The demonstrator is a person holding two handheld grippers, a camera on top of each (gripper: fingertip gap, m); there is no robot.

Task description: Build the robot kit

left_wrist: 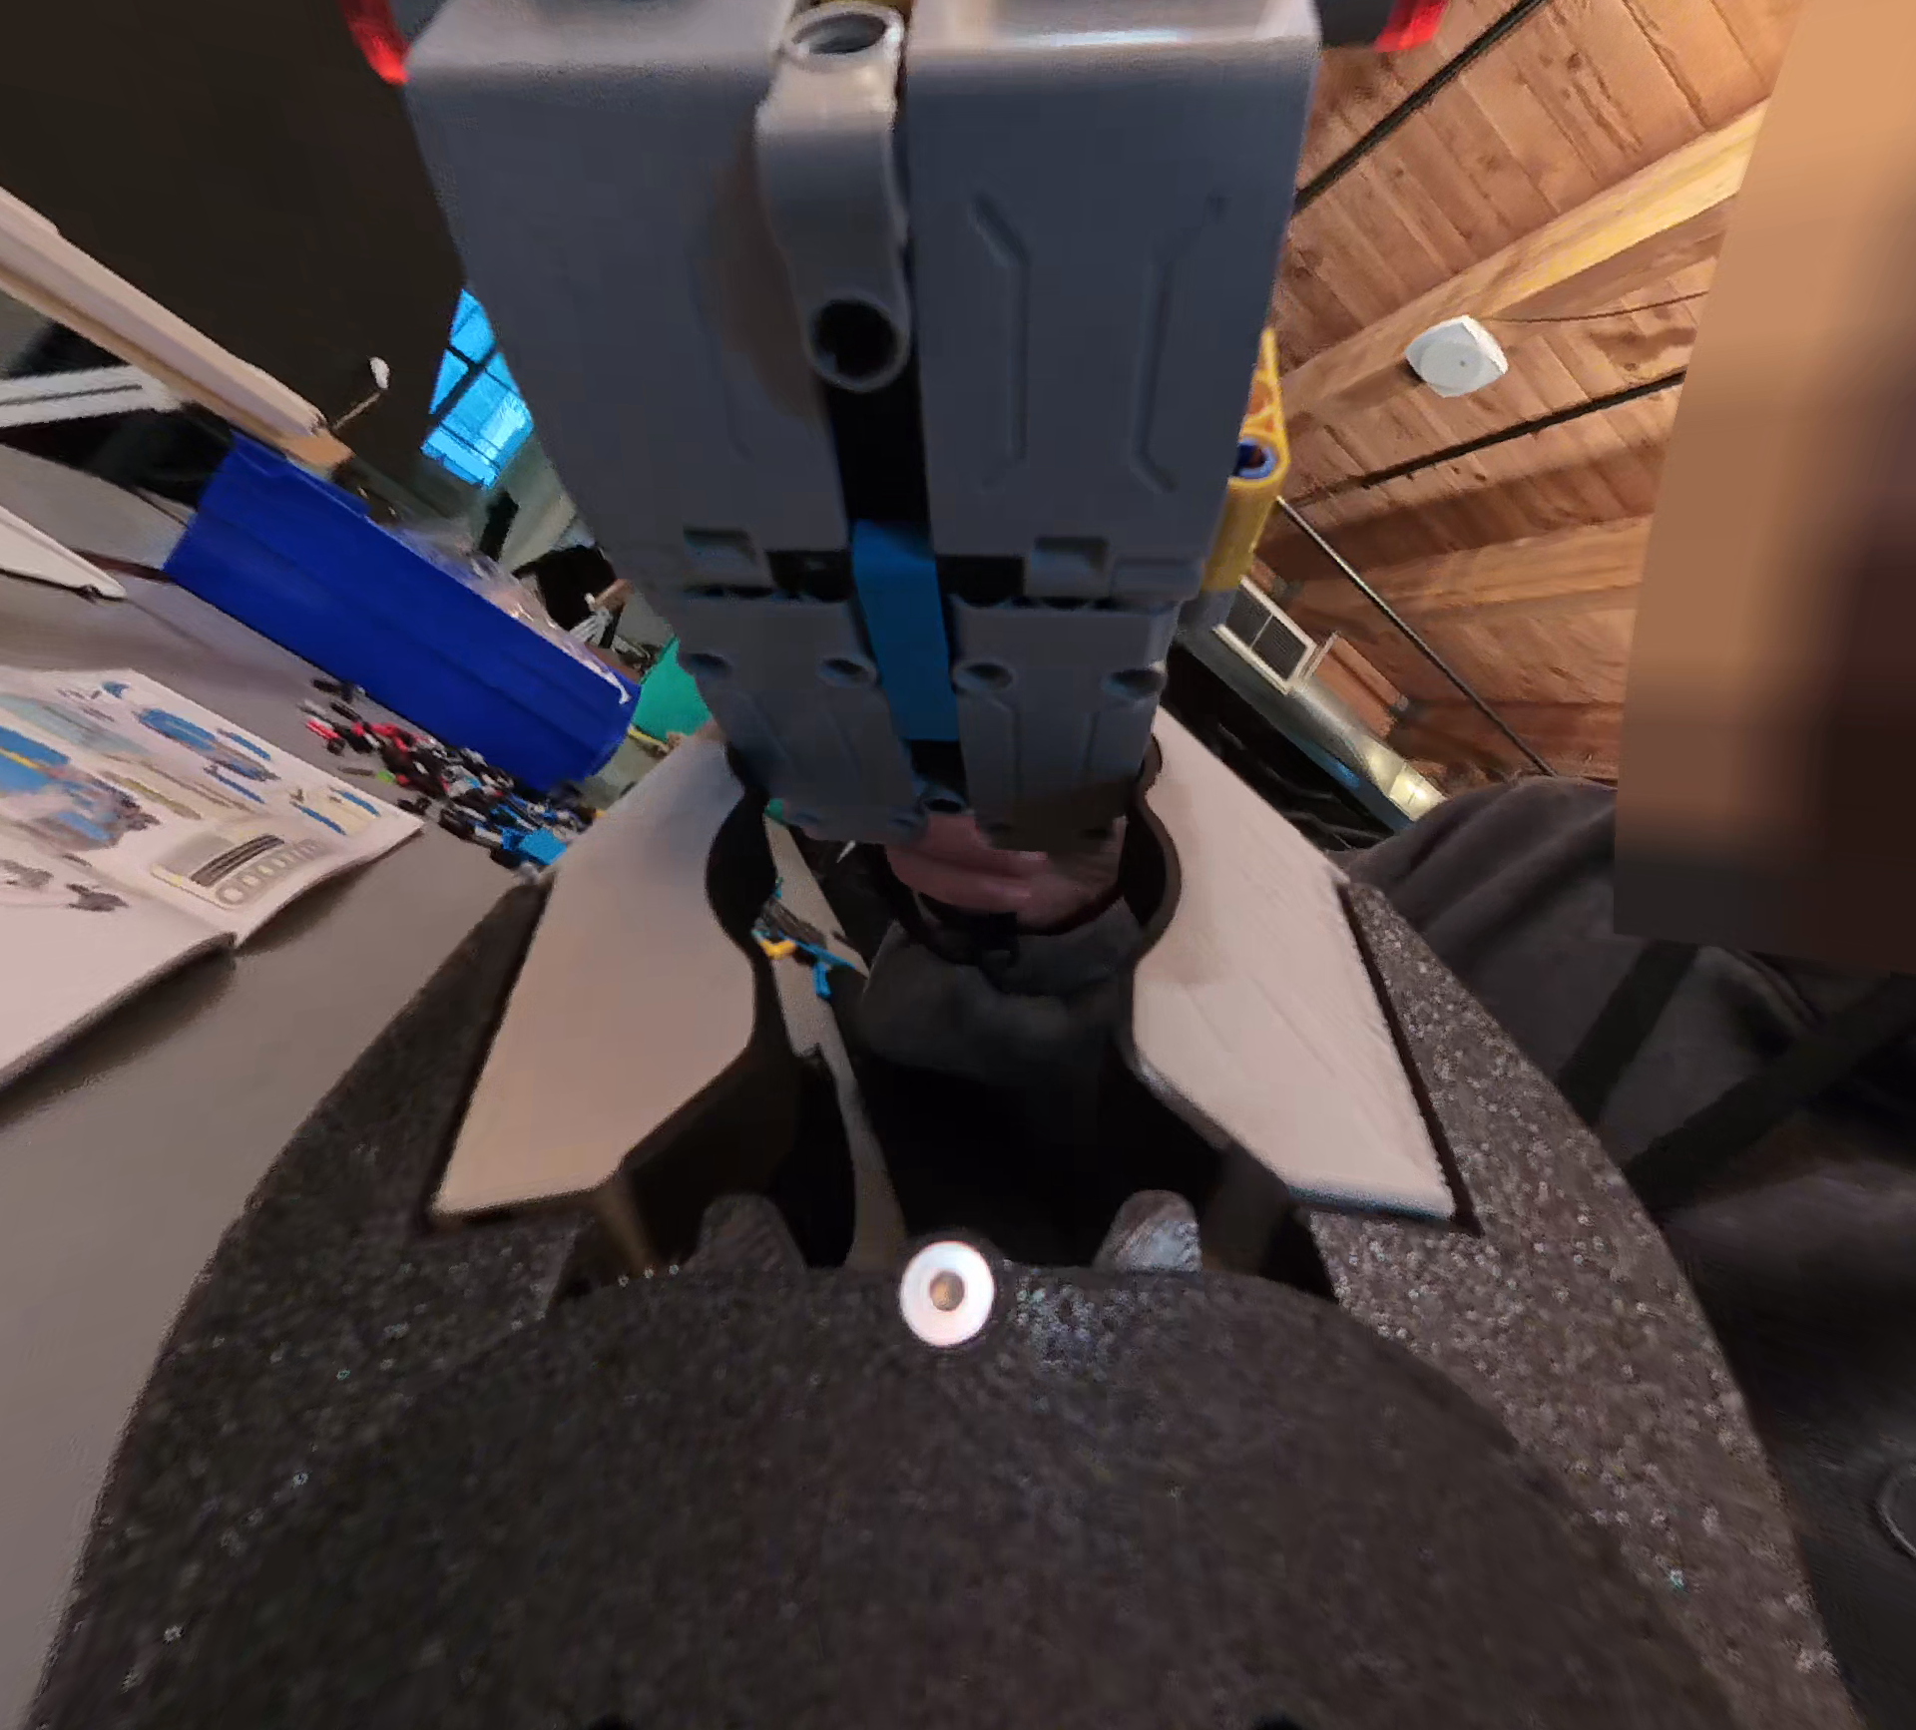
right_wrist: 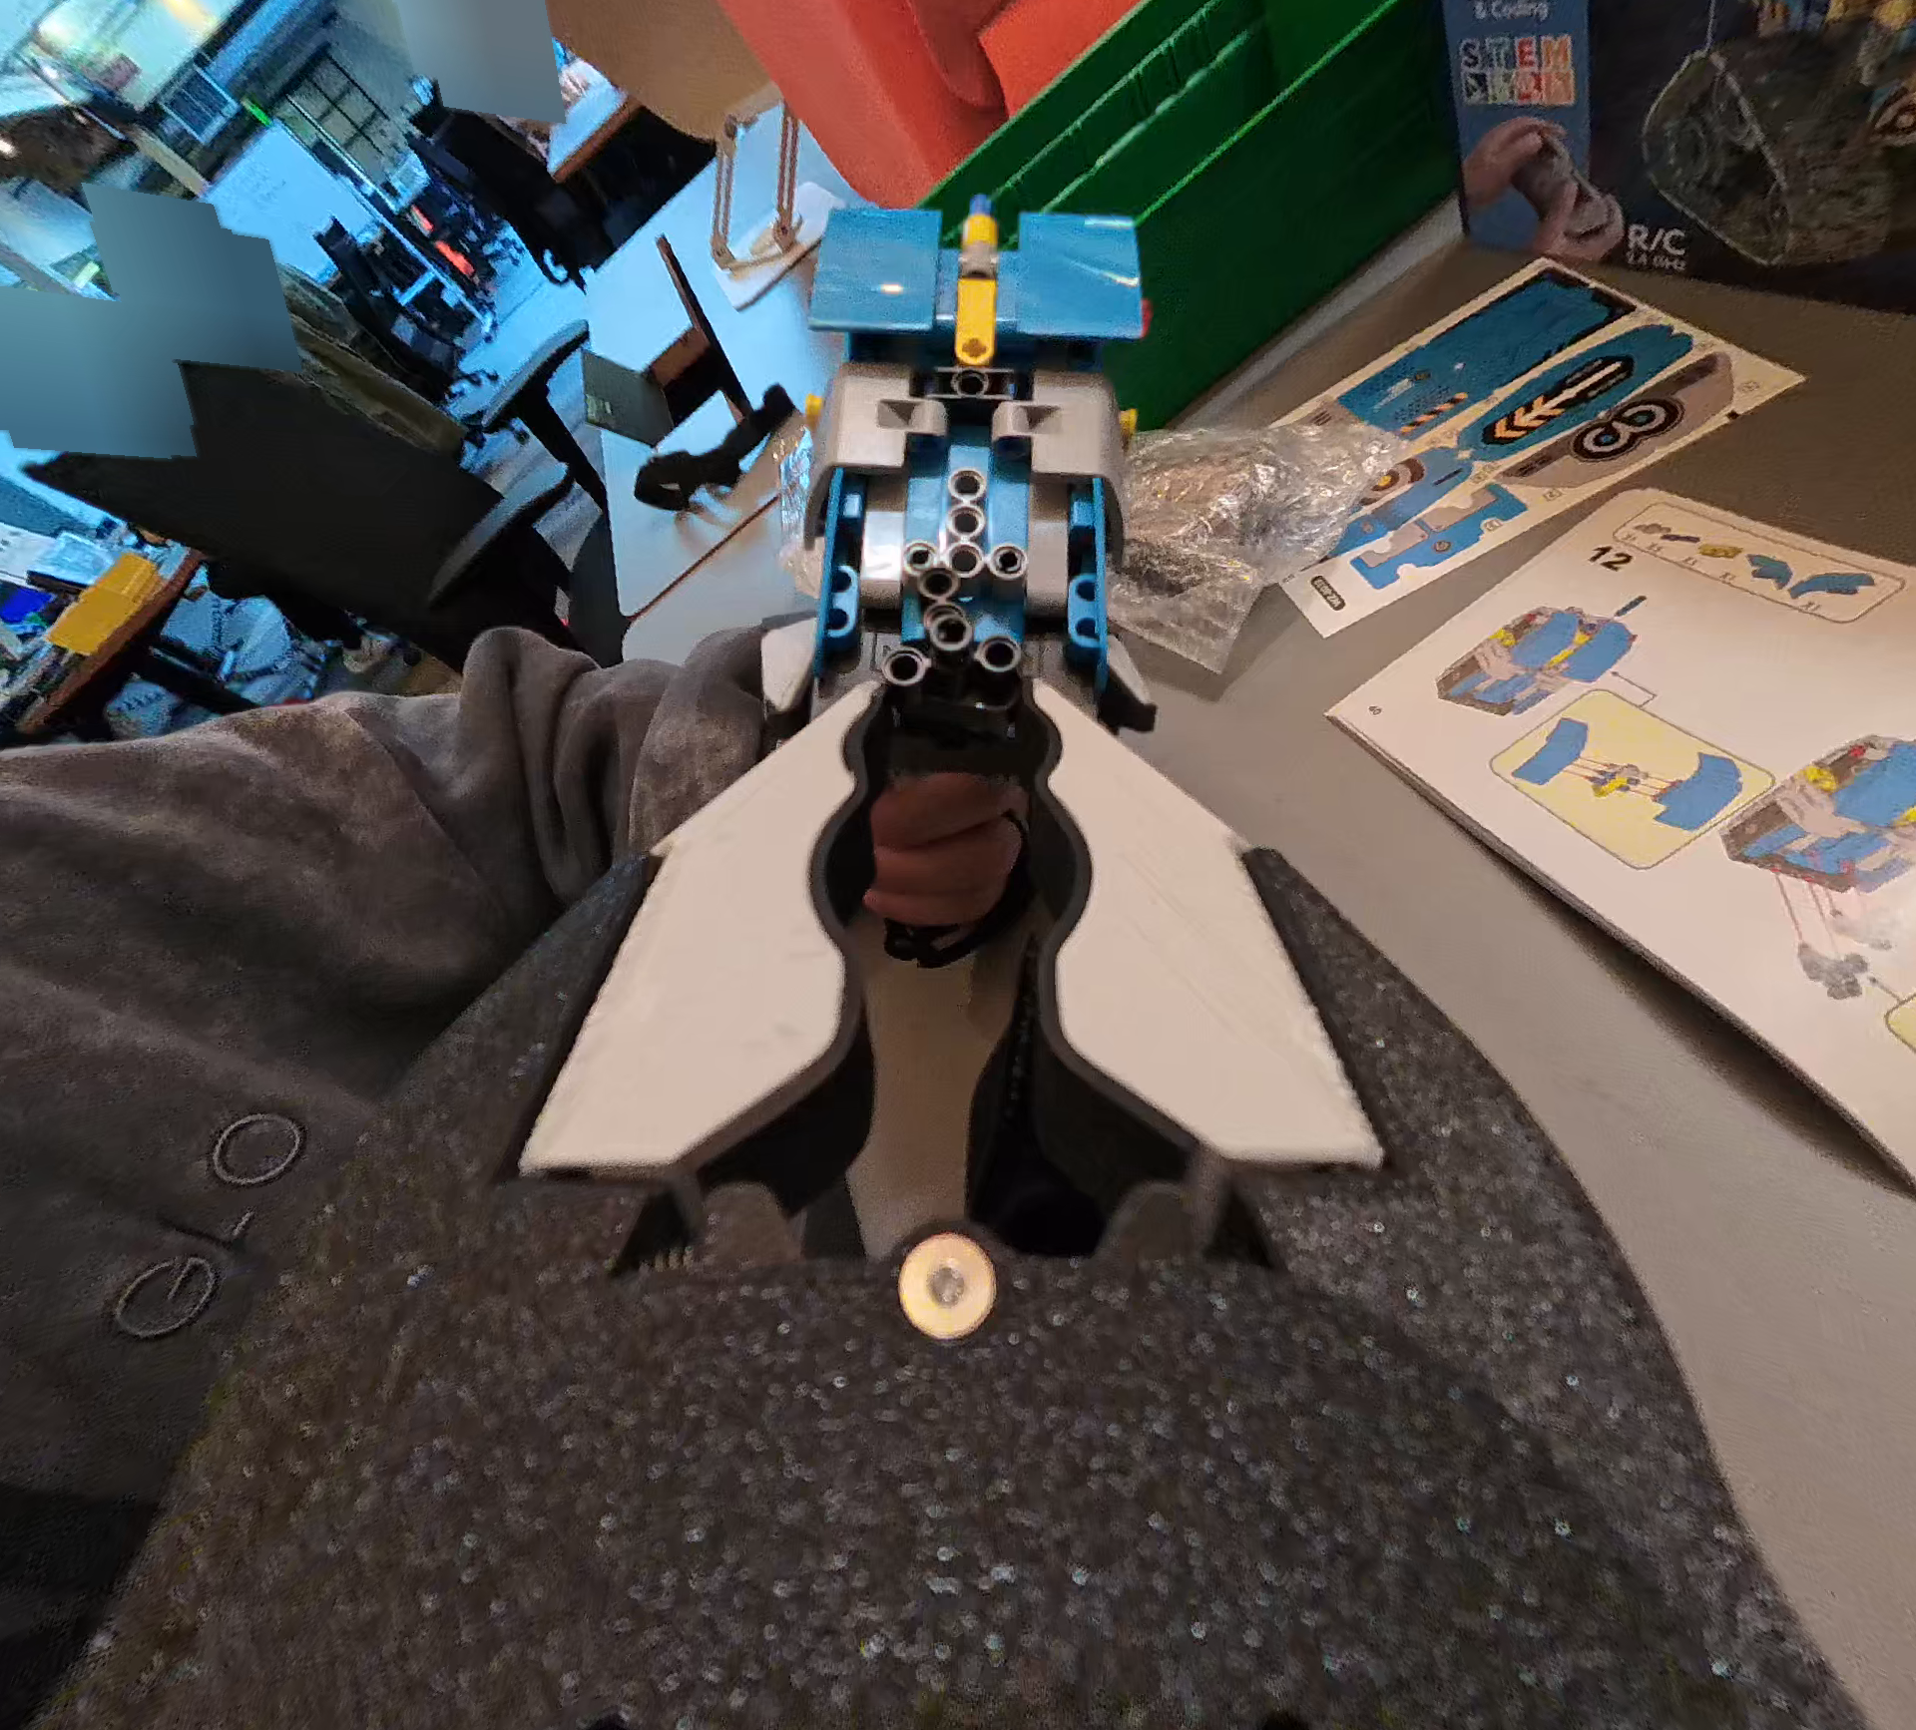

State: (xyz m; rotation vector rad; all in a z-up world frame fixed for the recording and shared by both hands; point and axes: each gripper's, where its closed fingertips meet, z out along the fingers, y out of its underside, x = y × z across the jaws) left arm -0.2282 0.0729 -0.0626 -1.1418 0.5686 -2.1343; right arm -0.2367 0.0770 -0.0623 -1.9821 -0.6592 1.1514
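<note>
A grey, blue and yellow building-brick vehicle model fills the upper middle of the left wrist view, grey underside toward the camera, with red round parts at its sides. My left gripper is shut on its near end. In the right wrist view the same model shows blue panels, a yellow beam and grey pin holes. My right gripper is shut on its near end. A hand in a grey sleeve shows behind the fingertips in both views. The model is held above the table.
An open instruction booklet, a sticker sheet and a crumpled plastic bag lie on the grey table. A green bin and the kit box stand behind. A blue bin and loose small parts lie left. My left and right fingertips are right by each other.
</note>
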